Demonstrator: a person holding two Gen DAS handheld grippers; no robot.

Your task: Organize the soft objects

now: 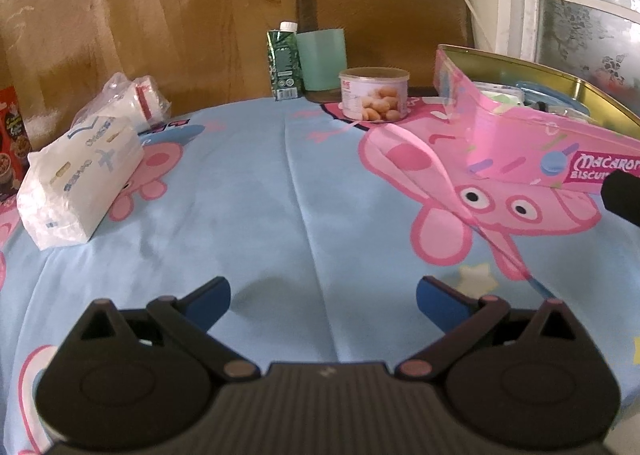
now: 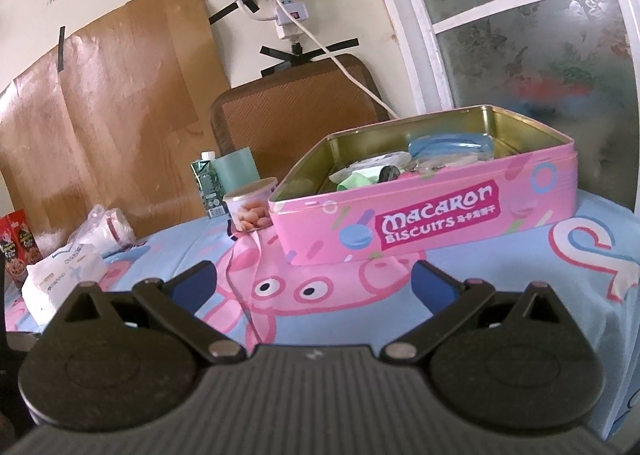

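Observation:
A white tissue pack lies on the blue cartoon cloth at the left; it also shows in the right wrist view. Behind it lies a clear bag of white soft items. A pink macaron biscuit tin stands open at the right, with several soft things inside. My left gripper is open and empty over the bare cloth. My right gripper is open and empty, just in front of the tin.
A tub of biscuits, a green carton and a pale green cup stand at the back. A red snack box is at the far left. A brown chair back and a wall are behind the table.

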